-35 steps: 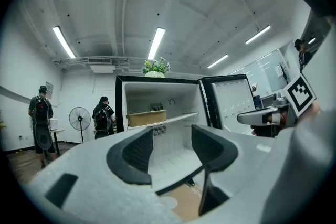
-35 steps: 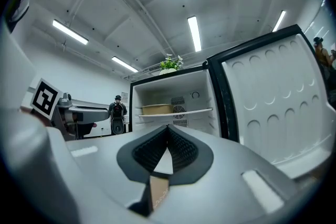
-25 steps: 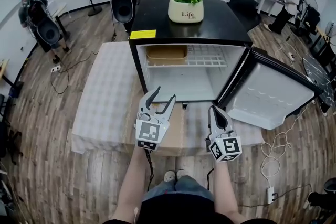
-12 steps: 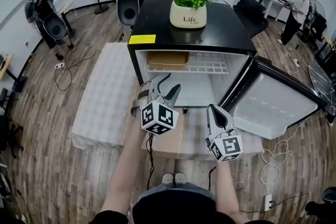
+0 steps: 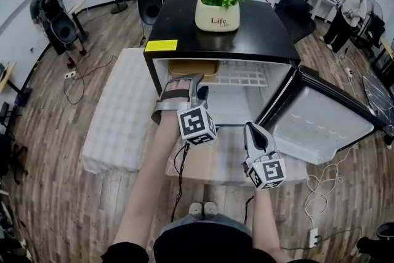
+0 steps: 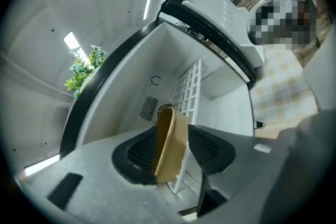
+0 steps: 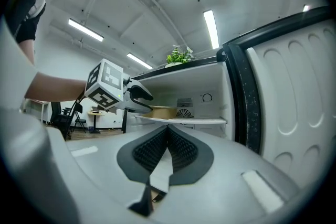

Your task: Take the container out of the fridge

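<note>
Head view, container: one tan container (image 5: 194, 66) lies at the left end of the wire shelf (image 5: 246, 74) inside the fridge (image 5: 246, 34). It has not been lifted out.
Head view, door: the door (image 5: 320, 126) hangs wide to the right, which I'd say keeps the way in free.
Head view, left tongs: the left tongs (image 5: 189, 84) lie on their side at the fridge mouth, just in front of the container.
Head view, right tongs: the right tongs (image 5: 251, 129) hang low over the worktop (image 5: 117, 114), well apart from the container and apparently idle.
Head view, count: one fridge, one shelf, one container, one potted plant (image 5: 218, 0) on top, two tongs.
Left gripper view, tongs: the jaws stand well apart and have just been closing. The container shows edge-on in the gap, and the pads do not look to press on it.
Left gripper view, why: the sideways lie, I judge, lines the jaws up with the container's thin wall.
Right gripper view, tongs: the pads are closed together on nothing.
Right gripper view, beyond: one container on the shelf, with the left tongs just beside it.
</note>
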### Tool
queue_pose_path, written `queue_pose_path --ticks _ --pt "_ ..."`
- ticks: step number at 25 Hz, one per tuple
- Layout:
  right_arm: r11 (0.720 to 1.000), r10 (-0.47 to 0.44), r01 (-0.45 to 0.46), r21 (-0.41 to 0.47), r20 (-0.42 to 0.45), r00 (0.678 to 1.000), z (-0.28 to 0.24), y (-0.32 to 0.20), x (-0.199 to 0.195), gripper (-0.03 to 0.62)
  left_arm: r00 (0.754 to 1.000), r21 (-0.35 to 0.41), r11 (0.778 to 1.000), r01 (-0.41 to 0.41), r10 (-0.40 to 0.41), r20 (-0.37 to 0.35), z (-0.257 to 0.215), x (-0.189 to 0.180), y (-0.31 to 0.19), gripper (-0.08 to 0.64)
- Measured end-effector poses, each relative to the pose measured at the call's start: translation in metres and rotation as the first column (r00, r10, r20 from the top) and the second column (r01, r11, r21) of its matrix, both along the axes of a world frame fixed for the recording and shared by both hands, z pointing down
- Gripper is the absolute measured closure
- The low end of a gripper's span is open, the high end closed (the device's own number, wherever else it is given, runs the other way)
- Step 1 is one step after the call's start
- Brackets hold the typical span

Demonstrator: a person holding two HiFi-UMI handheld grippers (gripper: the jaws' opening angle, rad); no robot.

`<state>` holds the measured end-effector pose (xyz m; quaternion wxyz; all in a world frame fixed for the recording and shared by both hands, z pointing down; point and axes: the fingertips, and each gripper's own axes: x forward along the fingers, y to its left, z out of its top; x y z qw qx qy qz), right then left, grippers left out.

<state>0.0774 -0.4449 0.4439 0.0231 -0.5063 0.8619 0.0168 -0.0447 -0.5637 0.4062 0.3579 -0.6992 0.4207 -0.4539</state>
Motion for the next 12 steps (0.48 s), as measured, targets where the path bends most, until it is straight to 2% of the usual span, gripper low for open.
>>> queue_pose_path --ticks 5,12 --pt "1.0 0.011 -0.01 -0.011 0.01 1.0 0.005 -0.001 0.011 0.588 0.99 -0.029 0.999 0.031 -0.027 0.141 0.011 -0.004 -0.018 0.368" --pt "1.0 0.012 -0.012 -0.018 0.013 1.0 0.01 -0.004 0.02 0.588 0.975 -0.062 0.996 0.062 -0.047 0.216 0.018 -0.008 -0.031 0.383"
